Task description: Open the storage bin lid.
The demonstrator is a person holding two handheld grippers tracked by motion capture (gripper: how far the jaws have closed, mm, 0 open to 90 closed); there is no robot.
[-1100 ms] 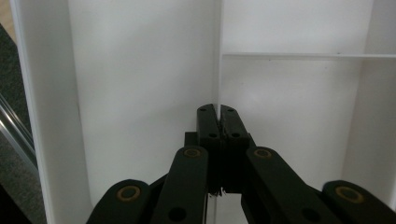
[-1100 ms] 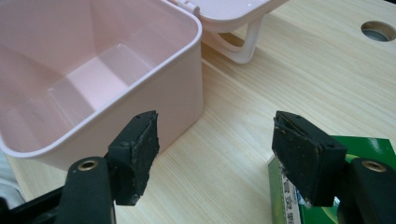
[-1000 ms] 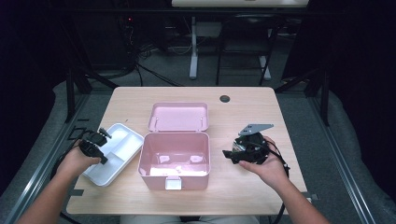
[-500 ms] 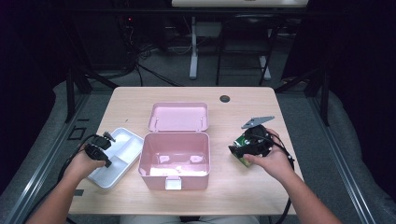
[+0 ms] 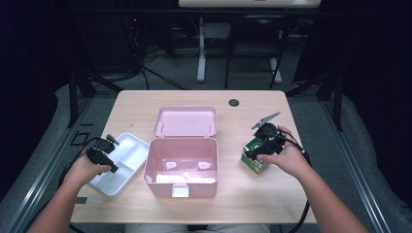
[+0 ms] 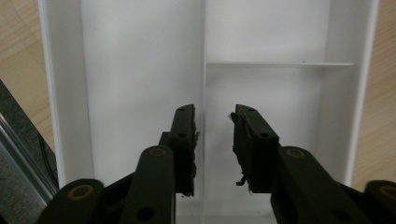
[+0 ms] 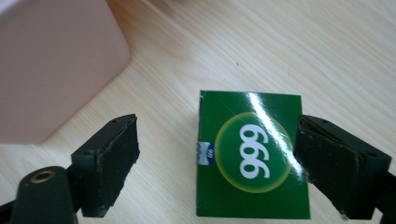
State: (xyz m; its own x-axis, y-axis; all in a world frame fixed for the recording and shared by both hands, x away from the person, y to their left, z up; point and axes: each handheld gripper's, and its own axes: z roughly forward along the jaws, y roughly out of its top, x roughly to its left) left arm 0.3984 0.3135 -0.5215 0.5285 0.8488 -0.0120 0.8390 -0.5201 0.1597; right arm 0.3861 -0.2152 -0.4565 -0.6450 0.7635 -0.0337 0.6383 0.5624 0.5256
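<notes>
Glossy green carton (image 7: 254, 161), matt white plastic tray (image 6: 140, 56), wood-grain table (image 5: 272, 194)

On the table (image 5: 145, 104) an open box (image 5: 182, 162) stands near the middle, its lid (image 5: 186, 121) lying flat just behind it, toward the far edge. A divided tray (image 5: 127, 155) lies just left of the box, the left gripper (image 5: 103, 153) over its left part. A small carton (image 5: 253, 154) lies right of the box, apart from it, under the right gripper (image 5: 260, 145). A round grommet (image 5: 234, 103) sits in the tabletop behind the carton, near the far edge.
</notes>
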